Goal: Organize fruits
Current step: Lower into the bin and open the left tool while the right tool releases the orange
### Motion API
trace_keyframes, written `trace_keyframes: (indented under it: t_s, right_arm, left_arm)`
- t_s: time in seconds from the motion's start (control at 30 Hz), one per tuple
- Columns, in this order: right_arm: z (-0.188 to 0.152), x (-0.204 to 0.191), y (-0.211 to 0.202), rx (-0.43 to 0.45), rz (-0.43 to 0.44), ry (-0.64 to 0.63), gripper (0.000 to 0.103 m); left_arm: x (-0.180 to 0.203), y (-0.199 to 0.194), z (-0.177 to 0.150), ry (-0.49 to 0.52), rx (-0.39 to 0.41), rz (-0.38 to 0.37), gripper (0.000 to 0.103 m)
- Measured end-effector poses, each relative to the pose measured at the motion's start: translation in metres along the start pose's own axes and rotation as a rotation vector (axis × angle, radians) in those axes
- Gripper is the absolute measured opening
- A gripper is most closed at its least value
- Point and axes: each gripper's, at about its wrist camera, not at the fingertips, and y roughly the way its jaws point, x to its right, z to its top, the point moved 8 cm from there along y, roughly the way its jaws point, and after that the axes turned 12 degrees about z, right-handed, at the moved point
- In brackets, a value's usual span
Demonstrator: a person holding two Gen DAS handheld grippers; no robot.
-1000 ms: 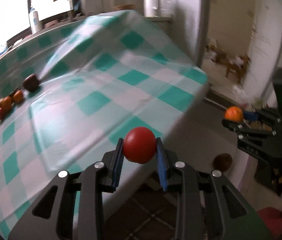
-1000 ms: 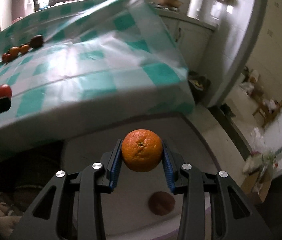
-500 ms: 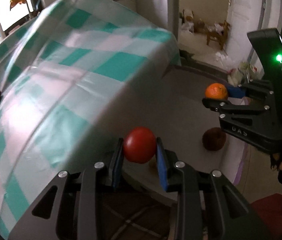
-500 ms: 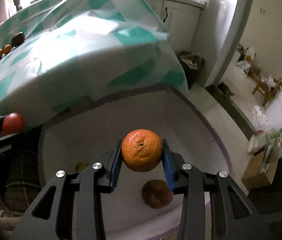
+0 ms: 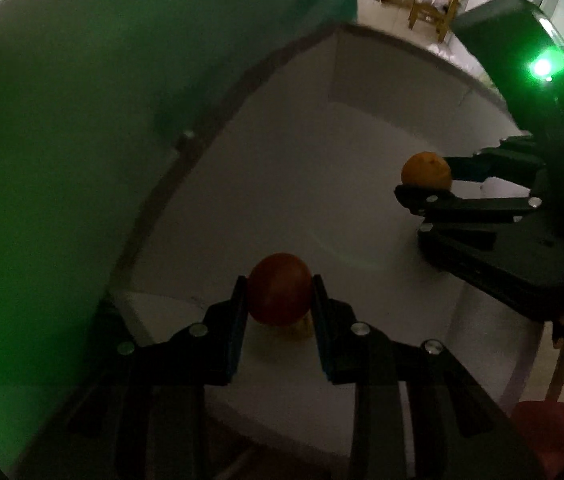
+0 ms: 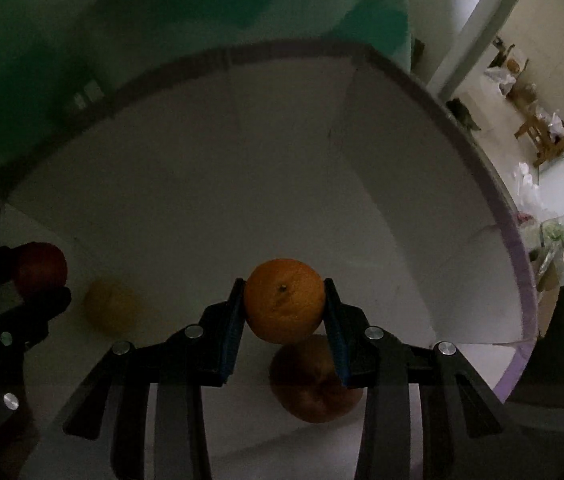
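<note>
A: Okay, left first. Left hand-held gripper (image 5: 279, 298) is clamped on a red fruit (image 5: 279, 294), tomato probably, held inside the white bin (image 5: 282, 152), above its floor. A yellowish fruit (image 6: 111, 306) lies on the bin floor just under and beside it.

B: Right side?

A: Right hand-held gripper (image 6: 285, 302) is clamped on an orange (image 6: 285, 300), also inside the bin. A brownish fruit (image 6: 314, 384) sits on the floor right below it. Green checked cloth (image 6: 61, 32) hangs over the surface next to the bin.

B: Step?

A: Drop-off, I'd say. Both fruits are in the bin but not yet let go. Next move calls for opening the jaws low enough that the fruits don't bounce; the orange would likely land on the brownish one, so shift it aside a bit.

B: Any text, brands?

A: None readable. It's dark; just a green light (image 5: 542, 67) on the right gripper's body.
</note>
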Motion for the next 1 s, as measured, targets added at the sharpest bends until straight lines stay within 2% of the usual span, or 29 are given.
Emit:
trace_keyframes:
  t_s: [0.33,0.77,0.87,0.93,1.0]
  right_arm:
    - [0.000,-0.001,0.014,-0.044,-0.010,-0.022,0.038]
    - [0.001,0.001,0.013,-0.048,-0.009,-0.021,0.039]
    - [0.000,0.002,0.014,-0.051,-0.008,-0.019,0.039]
    - [0.000,0.001,0.014,-0.053,-0.008,-0.016,0.040]
    - [0.001,0.000,0.012,-0.046,-0.007,-0.014,0.049]
  left_arm:
    - [0.006,0.025,0.000,0.039,-0.044,0.001,0.031]
    - [0.000,0.033,0.001,0.057,-0.040,0.006,0.034]
    - [-0.002,0.032,0.003,0.068,-0.027,0.003,0.048]
    - [-0.002,0.030,0.005,0.080,-0.015,0.005,0.054]
    - [-0.003,0.029,0.006,0.090,-0.003,0.009,0.059]
